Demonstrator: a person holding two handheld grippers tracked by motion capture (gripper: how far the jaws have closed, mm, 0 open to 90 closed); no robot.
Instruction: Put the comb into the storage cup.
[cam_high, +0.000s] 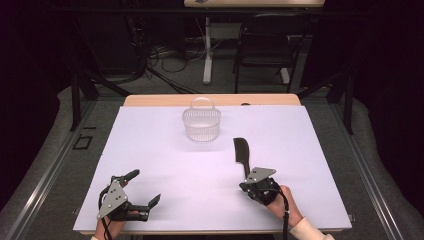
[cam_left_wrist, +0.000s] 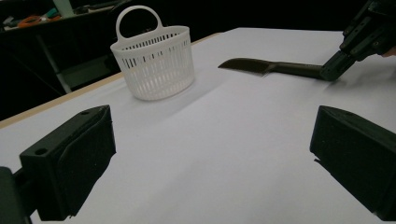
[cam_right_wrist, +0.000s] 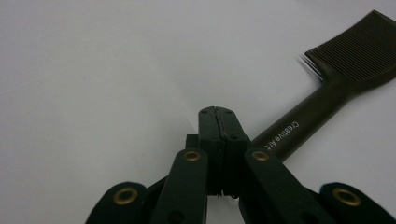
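1. High view. We see the counter (cam_high: 150, 150) covered in white, with a white slotted basket (cam_high: 201, 124) upright at upper centre. A black comb (cam_high: 241, 151) lies flat just right of centre, teeth toward the top of the frame and handle toward the bottom. The right hand-held gripper (cam_high: 248, 176) sits at the handle's end. The left hand-held gripper (cam_high: 145, 187) rests at lower left, well apart from both things; we judge it is parked clear of the working side.

2. Left gripper view. Its jaws stand wide, one at each lower corner, with bare counter between. The basket (cam_left_wrist: 154, 60) stands at upper left, handle up. The comb (cam_left_wrist: 275, 67) lies at upper right, the other gripper's tip (cam_left_wrist: 336, 65) touching its handle end.

3. Right gripper view. The right hand-held gripper (cam_right_wrist: 218, 116) has its jaws pressed together with nothing between them. The comb's handle (cam_right_wrist: 299, 126) runs just beside the tip toward the upper right, teeth (cam_right_wrist: 359, 51) in that corner. We judge this a contact beside the handle, not a grasp; whether the tip rests on the handle we cannot tell.
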